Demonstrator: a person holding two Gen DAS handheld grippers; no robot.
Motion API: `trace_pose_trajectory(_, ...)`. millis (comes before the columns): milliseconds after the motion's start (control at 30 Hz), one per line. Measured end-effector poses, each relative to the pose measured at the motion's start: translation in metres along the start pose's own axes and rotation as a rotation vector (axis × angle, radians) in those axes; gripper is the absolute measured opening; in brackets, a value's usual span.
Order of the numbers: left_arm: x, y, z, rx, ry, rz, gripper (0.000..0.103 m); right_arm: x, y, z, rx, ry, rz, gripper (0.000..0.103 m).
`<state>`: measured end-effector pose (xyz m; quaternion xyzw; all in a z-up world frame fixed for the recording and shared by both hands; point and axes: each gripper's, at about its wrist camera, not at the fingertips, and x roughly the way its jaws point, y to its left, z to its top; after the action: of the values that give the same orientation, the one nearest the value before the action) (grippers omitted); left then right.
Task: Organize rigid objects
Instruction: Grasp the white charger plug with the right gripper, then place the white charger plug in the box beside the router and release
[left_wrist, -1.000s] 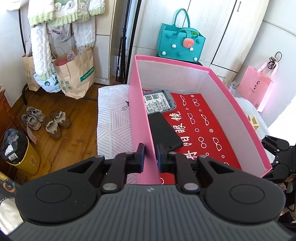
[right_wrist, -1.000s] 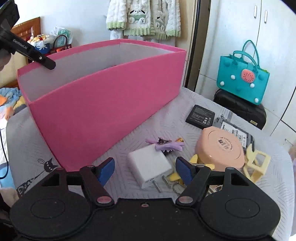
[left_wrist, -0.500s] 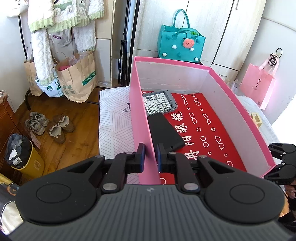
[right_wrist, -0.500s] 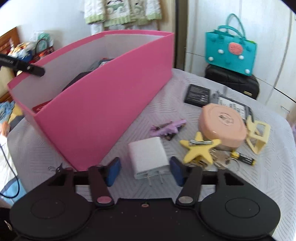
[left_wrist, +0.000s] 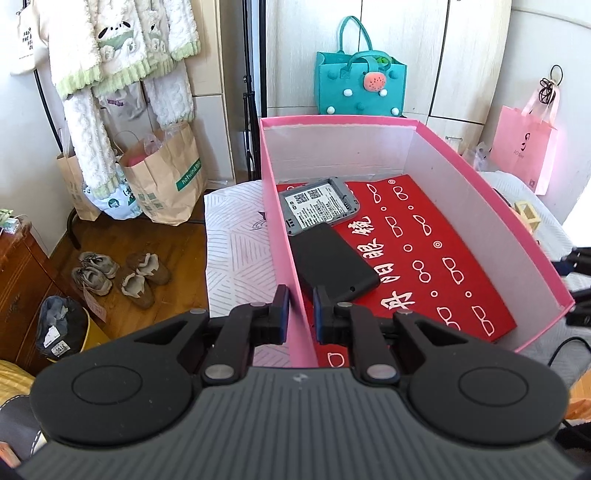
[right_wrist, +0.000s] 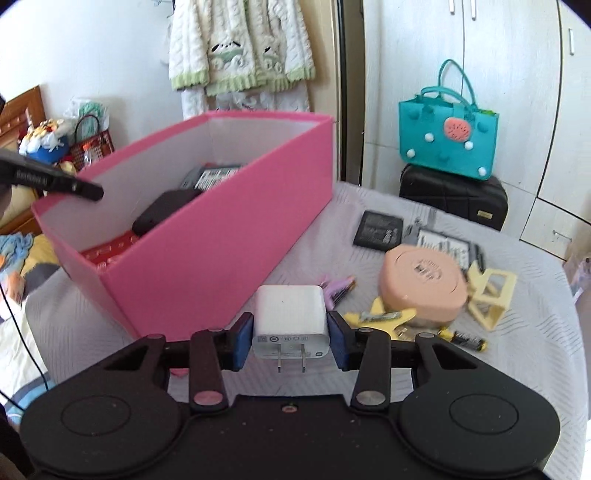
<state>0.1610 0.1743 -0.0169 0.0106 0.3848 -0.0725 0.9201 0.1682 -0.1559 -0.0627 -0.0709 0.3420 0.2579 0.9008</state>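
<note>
A long pink box with a red printed floor stands on the white quilted table. Inside lie a grey hard drive and a black flat device. My left gripper is shut on the box's left wall near its front corner. In the right wrist view the same box is to the left. My right gripper has its jaws closing on a white plug charger. Both blue pads press the charger's sides, and its prongs point back at the camera.
On the table right of the box lie a purple clip, a yellow star clip, a peach round case, a small battery, a yellow frame and a black battery pack. A teal bag stands behind.
The right gripper's jaws narrowed from wide apart around the charger to pressing its sides, and the charger has come up off the cloth. The left gripper kept its hold on the box wall.
</note>
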Motion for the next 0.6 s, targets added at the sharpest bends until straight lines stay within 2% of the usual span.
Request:
trace_pose_trajectory(100,-0.001,0.002,0.001,-0.008,0.011,-0.012,0.012,-0.011,-0.005,0.017,-0.001,-0.028,0.000,0.048)
trace_pose_trajectory(233,0.000,0.000,0.003,0.018,0.024,-0.008,0.012,-0.031,0.004,0.046,-0.026,-0.126,-0.020,0.048)
trace_pose_trajectory(333,0.003,-0.007,0.003,0.074,0.060,0.017,0.012,-0.038,0.025,0.059,-0.073,-0.182,0.058,0.048)
trace_pose_trajectory(433,0.001,-0.015,0.003,0.149,0.086,0.040,0.012,-0.026,0.044,0.075,-0.147,-0.147,0.134,0.048)
trace_pose_trajectory(600,0.000,-0.022,0.005,0.226,0.119,0.060,0.011,0.021,0.075,0.112,-0.303,-0.019,0.137,0.048)
